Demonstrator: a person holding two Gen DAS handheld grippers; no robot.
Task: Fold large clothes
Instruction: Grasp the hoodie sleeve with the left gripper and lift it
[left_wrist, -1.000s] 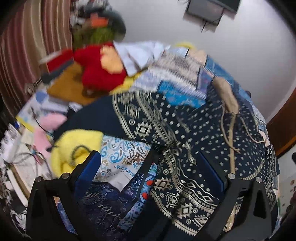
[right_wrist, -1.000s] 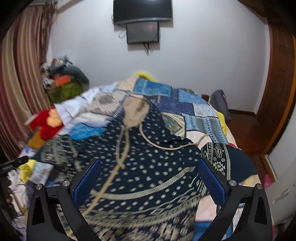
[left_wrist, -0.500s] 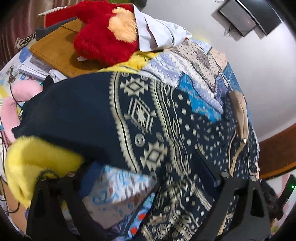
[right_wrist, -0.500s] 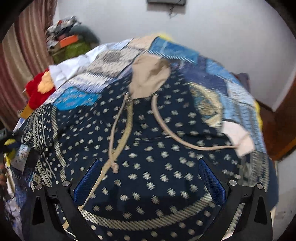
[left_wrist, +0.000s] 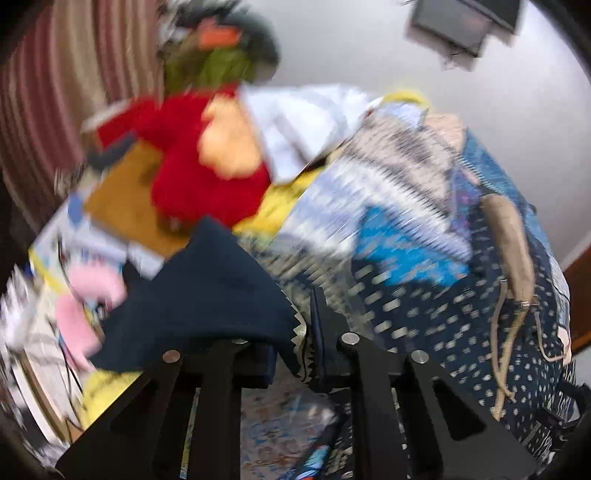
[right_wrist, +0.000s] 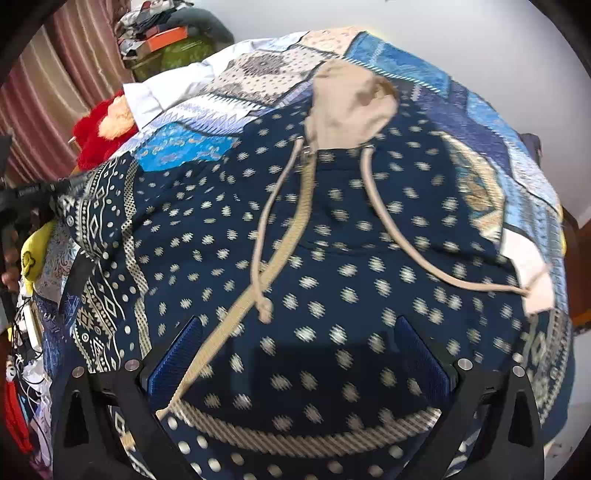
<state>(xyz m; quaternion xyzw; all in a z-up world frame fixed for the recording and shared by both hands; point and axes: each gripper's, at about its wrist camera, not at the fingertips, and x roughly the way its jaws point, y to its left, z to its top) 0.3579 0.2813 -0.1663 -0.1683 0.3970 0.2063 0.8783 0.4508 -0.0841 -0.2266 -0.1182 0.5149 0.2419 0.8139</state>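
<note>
Step in hand looks like the first sleeve fold; left gripper clamped on the sleeve of the navy hoodie, cloth bunched lower centre of frame; right gripper jaws apart, nothing between them, low over hoodie's chest; hoodie lies spread on the patchwork bedspread, beige hood upper centre; next: carry sleeve inward across the body, lay it flat.

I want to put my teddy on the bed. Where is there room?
Best is the bare quilt past the beige hood, toward the wall. A smaller patch lies between the hoodie and the white cloth. The left edge is crowded: red plush, papers, and the left tongs gripping the sleeve.
</note>
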